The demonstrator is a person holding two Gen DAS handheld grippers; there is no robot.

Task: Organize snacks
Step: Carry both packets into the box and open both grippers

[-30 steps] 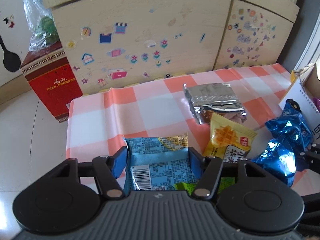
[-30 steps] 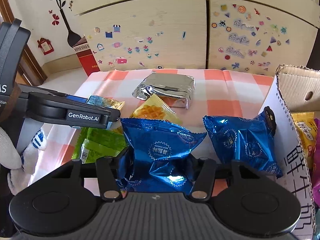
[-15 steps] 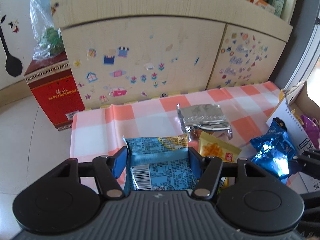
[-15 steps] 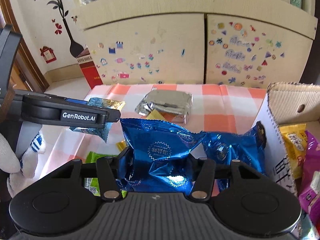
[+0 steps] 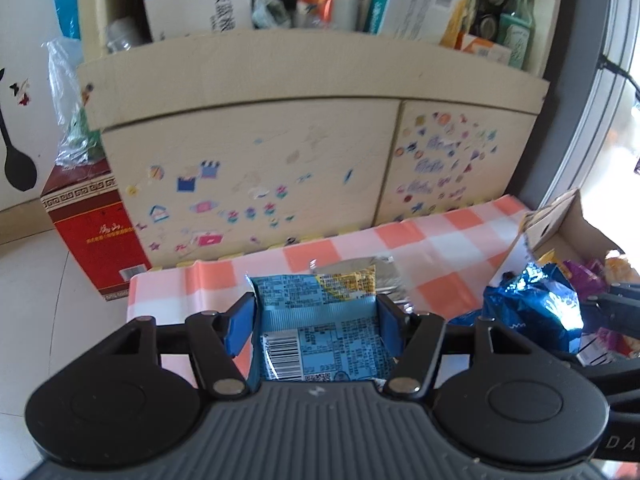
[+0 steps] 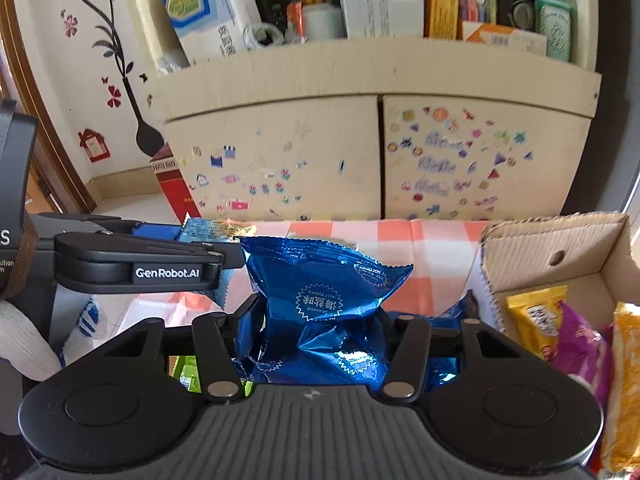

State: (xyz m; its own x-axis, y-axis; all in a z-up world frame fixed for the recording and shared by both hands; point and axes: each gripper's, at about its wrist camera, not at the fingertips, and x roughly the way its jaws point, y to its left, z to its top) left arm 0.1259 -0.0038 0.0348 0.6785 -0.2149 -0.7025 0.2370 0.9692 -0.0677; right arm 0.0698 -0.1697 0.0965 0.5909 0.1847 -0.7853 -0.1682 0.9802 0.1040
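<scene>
The left gripper (image 5: pixel 316 322) is clenched on a light-blue packet (image 5: pixel 316 312), its blue pads pressing the packet's two side edges; the packet's near end is cut off behind the gripper body, so its full length cannot be read, but its long axis runs away from the camera, with the crimped far end pointing toward the cabinet (image 5: pixel 260 168) and the barcode at the near left. It hangs above the checked worktop (image 5: pixel 448 256). Behind it only a sliver of a silver pouch (image 5: pixel 390 276) shows, the rest hidden by the packet. The right gripper (image 6: pixel 320 334) grasps a dark-blue foil bag (image 6: pixel 320 284), crumpled at the waist where the fingers pinch it; the bag stands roughly upright, its sealed top edge toward the cabinet and its printing upside down to the camera, its lower part lost behind the gripper. A second blue bag (image 6: pixel 460 312) is mostly hidden behind the right finger, beside the wall of the cardboard box (image 6: pixel 540 252). In the box lie a yellow pack (image 6: pixel 536 320), a purple pack (image 6: pixel 580 348) and an orange pack (image 6: pixel 624 380), the last cut off by the frame edge. A green packet (image 6: pixel 188 368) peeks out below the left finger, too little showing to make out.
</scene>
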